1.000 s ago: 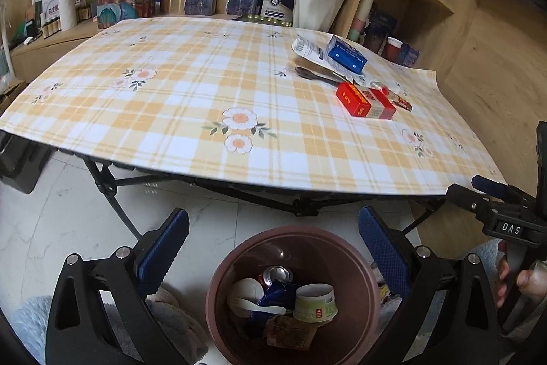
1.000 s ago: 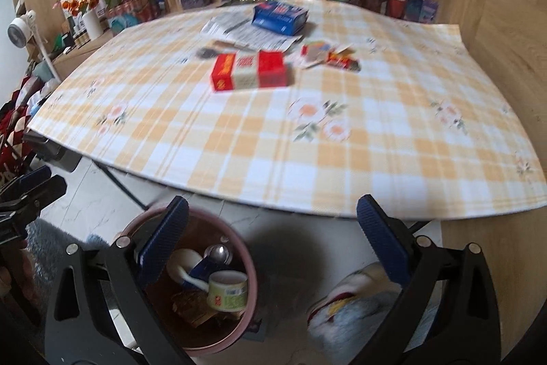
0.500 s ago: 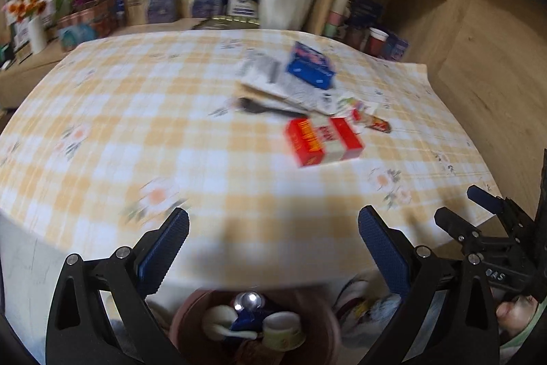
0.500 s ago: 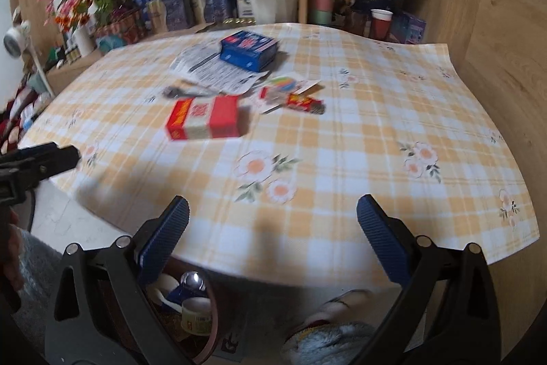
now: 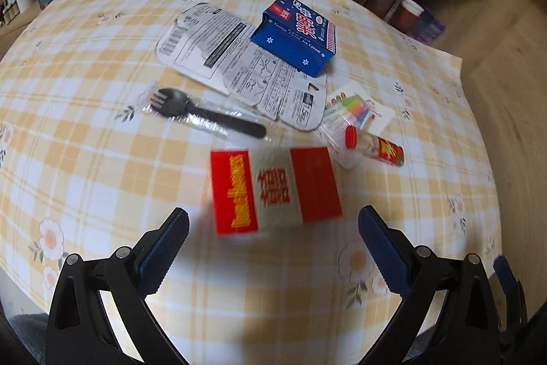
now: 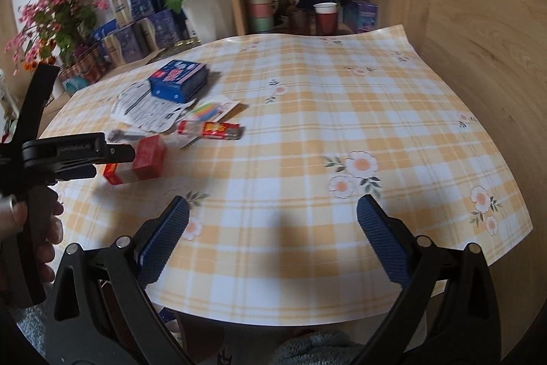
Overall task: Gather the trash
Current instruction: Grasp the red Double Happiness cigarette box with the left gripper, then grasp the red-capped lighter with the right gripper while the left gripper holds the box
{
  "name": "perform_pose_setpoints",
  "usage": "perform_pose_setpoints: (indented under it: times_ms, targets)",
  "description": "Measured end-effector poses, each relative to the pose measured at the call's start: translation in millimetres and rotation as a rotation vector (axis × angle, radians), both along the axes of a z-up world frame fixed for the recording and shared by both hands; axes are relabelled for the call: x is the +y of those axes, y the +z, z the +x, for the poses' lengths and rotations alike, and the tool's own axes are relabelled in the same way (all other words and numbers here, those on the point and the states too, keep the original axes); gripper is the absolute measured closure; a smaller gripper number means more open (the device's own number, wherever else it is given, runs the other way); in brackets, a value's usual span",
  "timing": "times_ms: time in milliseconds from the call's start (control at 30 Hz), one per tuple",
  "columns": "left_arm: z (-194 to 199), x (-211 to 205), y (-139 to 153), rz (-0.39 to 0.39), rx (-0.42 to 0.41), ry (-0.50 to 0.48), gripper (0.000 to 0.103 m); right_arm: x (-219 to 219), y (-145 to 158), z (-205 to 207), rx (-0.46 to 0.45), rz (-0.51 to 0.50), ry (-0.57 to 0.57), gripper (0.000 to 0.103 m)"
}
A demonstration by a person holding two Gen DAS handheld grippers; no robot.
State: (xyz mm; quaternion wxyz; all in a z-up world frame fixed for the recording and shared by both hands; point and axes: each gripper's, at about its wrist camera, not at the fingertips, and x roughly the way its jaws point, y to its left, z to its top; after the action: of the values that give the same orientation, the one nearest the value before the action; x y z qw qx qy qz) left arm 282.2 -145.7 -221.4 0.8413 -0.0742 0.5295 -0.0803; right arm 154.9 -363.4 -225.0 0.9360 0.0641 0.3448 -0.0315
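the left claw (image 5: pixel 273 236) hangs released, jaws spread wide just below the red and white box (image 5: pixel 275 188) at centre frame on the counter (image 5: pixel 85 159). closing off-centre could likely skid the light box into the small red-capped bottle (image 5: pixel 372 149) just right of it. the right claw (image 6: pixel 271 228) is also released, holding nothing, low over bare cloth.
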Motion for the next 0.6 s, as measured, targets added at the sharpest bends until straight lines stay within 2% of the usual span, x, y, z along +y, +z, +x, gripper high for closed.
perform_pose_setpoints:
  times_ms: [100,333,433,600]
  targets:
    - [9,-9,0,0.057,0.002,0.009,0.006,-6,-3,2,0.005,0.014,-0.017,0.006]
    - [27,-20,-6,0.12,0.021,0.042,0.006,-10,-7,10,0.027,0.018,-0.015,0.006]
    - [32,-21,-11,0.134,0.033,0.059,0.006,-11,-6,14,0.027,0.017,-0.015,0.006]
    - [37,-29,-25,0.154,0.062,0.03,0.006,-11,-9,18,0.039,0.014,-0.011,0.006]
